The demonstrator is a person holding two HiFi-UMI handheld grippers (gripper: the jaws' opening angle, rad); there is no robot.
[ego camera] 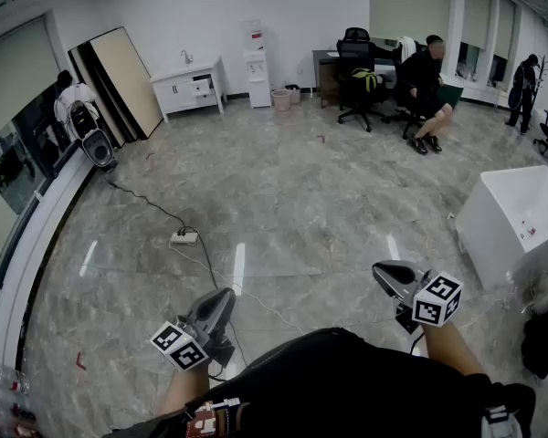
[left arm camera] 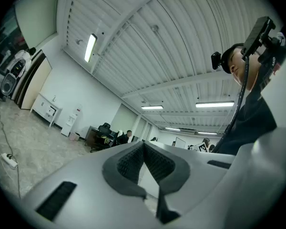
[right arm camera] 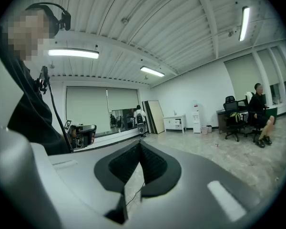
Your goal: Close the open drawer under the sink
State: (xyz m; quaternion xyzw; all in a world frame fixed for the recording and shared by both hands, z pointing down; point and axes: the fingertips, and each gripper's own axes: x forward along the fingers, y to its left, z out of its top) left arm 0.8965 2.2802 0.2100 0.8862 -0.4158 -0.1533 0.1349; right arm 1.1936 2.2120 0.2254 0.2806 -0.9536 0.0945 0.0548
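Observation:
The white sink cabinet [ego camera: 190, 85] stands against the far wall, with one drawer [ego camera: 202, 87] pulled out a little. It also shows small in the left gripper view as the cabinet [left arm camera: 48, 109] and in the right gripper view as the cabinet [right arm camera: 174, 122]. My left gripper [ego camera: 221, 301] is held low by my body, far from the cabinet, its jaws shut with nothing between them [left arm camera: 143, 144]. My right gripper [ego camera: 384, 272] is likewise held near my body, shut and empty [right arm camera: 139, 144].
A water dispenser [ego camera: 256, 71] and a bin [ego camera: 281, 99] stand right of the cabinet. A power strip [ego camera: 184, 237] with cables lies on the floor ahead. A speaker [ego camera: 98, 147] is at the left, a white box [ego camera: 511, 222] at the right. A person [ego camera: 425, 80] sits at a desk.

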